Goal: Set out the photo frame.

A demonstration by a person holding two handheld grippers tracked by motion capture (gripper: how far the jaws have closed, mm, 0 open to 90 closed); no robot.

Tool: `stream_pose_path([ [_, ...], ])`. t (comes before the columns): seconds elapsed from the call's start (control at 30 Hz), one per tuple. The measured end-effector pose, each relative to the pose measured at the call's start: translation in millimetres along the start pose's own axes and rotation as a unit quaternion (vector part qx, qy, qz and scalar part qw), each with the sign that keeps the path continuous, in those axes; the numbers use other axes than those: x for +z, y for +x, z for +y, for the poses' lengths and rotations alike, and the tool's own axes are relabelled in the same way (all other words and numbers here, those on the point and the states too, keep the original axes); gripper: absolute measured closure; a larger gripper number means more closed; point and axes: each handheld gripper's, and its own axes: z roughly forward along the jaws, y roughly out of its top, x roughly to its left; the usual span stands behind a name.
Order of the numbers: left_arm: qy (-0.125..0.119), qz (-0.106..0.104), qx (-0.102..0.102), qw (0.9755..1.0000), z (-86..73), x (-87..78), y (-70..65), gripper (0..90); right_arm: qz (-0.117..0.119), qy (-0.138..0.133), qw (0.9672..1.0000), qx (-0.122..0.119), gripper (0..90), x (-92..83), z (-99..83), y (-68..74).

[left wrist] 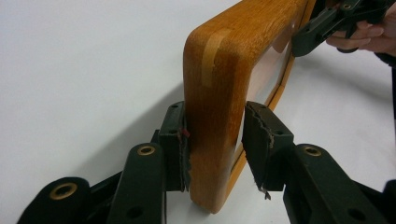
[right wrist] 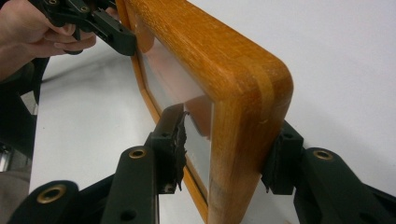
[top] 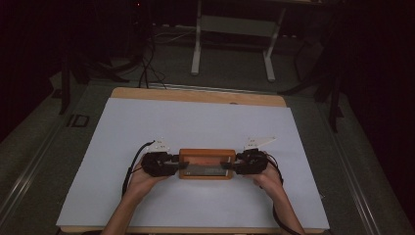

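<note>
A wooden frame [top: 205,155] with a glass pane [right wrist: 173,79] stands on its long edge on the white table cover [top: 195,122]. My left gripper [top: 180,165] clamps its left end, one pad on each side of the wood [left wrist: 219,70]. At the other end my right gripper [top: 230,165] is shut on the frame [right wrist: 224,60], with the near pad [right wrist: 177,135] by the glass and the far pad [right wrist: 280,158] behind the wood. In the left gripper view the right gripper [left wrist: 322,23] shows at the frame's far end. The left gripper [right wrist: 102,25] appears in the right gripper view.
The wooden table edge [top: 195,95] shows past the white cover at the back. Beyond it, on the dark floor, stand a white-legged stand [top: 235,29] and loose cables [top: 147,68]. Open white surface surrounds the frame on every side.
</note>
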Motion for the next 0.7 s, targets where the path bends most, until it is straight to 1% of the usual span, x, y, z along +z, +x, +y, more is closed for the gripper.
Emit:
stream_pose_path([
  [0.17, -0.001, 0.000, -0.007, 1.0000, -0.3, 0.4, 1.8, 62.2, 0.004, 0.000, 0.9999, 0.009, 55.9, 1.3, -0.3, -1.8],
  [0.23, -0.004, 0.003, -0.006, 1.0000, -0.9, 1.5, 2.3, 62.0, 0.005, -0.003, 0.9999, 0.012, 55.7, 1.9, -0.5, -3.2],
  [0.3, -0.007, 0.006, -0.011, 0.9999, -1.3, 2.7, 3.0, 61.6, 0.000, -0.005, 0.9998, 0.017, 54.5, 3.5, -0.3, -3.9],
  [0.4, -0.009, 0.011, -0.011, 0.9998, -1.7, 4.0, 3.8, 60.8, -0.004, -0.006, 0.9997, 0.023, 53.7, 5.2, 0.0, -5.7],
  [0.43, -0.010, 0.019, -0.009, 0.9997, -1.6, 5.3, 3.2, 60.4, -0.003, -0.007, 0.9996, 0.027, 53.6, 5.7, -0.2, -6.6],
  [0.53, -0.011, 0.023, -0.005, 0.9997, -1.9, 6.5, 2.8, 59.8, -0.003, -0.008, 0.9994, 0.032, 53.4, 6.2, -0.2, -7.7],
  [0.63, -0.010, 0.023, 0.001, 0.9997, -2.5, 7.0, 3.0, 59.1, -0.002, -0.009, 0.9994, 0.032, 53.5, 6.4, -0.5, -8.2],
  [0.7, -0.004, 0.021, 0.002, 0.9998, -3.4, 8.0, 3.7, 58.8, -0.003, -0.009, 0.9995, 0.030, 53.3, 6.4, -0.7, -8.4],
])
